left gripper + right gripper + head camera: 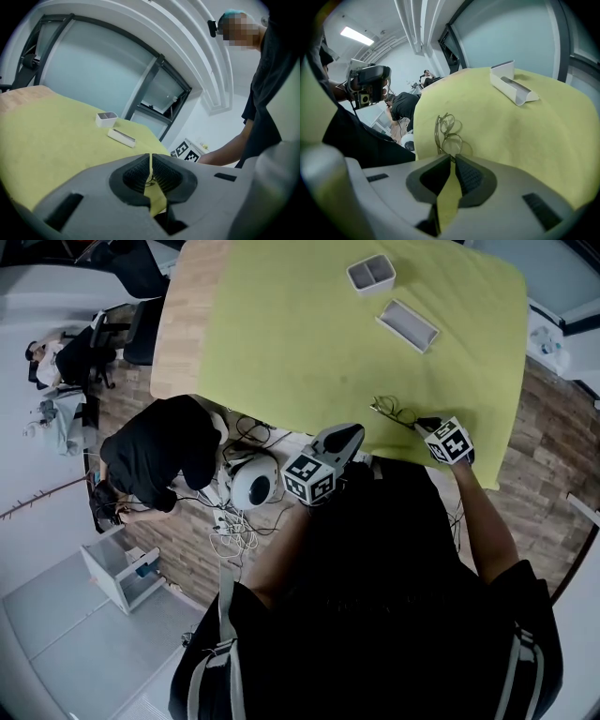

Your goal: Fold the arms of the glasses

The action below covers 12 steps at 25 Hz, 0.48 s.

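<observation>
Looks like starting the first fold, with right claw [452, 158] pinching the glasses [394, 412] at 5 o'clock on the surface [187, 315], left claw [150, 155] closed, empty; next, swing arm in gently.

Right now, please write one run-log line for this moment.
left gripper: shut, empty | right gripper: shut on glasses | glasses: on yellow cloth

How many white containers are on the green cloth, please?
2. A small two-compartment box stands near the far edge of the green cloth; a long narrow tray lies beside it, nearer the glasses. The person's body hides the near edge.
</observation>
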### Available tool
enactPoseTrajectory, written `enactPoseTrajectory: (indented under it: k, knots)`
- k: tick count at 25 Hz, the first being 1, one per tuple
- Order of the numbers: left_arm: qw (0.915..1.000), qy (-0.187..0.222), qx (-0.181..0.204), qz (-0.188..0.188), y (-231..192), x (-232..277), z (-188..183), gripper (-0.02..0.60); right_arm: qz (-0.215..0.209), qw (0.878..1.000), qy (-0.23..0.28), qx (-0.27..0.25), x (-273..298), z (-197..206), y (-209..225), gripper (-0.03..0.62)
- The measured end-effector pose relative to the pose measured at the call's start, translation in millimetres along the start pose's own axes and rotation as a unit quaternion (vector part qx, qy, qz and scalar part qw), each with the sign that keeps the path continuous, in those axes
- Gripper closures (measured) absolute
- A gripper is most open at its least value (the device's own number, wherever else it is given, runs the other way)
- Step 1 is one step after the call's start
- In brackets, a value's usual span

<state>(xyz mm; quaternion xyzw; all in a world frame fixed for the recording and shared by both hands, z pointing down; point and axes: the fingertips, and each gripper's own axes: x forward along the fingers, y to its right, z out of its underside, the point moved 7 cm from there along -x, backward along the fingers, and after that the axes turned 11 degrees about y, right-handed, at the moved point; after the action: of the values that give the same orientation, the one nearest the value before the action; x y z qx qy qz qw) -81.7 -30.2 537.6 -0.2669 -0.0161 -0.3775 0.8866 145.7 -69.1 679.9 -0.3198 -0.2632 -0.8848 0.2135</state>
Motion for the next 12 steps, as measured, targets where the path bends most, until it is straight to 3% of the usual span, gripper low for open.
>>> enactPoseTrajectory:
  k: [12]
  knots:
    - [1.0, -0.003, 0.001, -0.004, 4.7, 1.8, 2.4, 0.549, -0.004, 1.0, -0.002, 0.02, 6.7, 6.7, 8.7, 0.543]
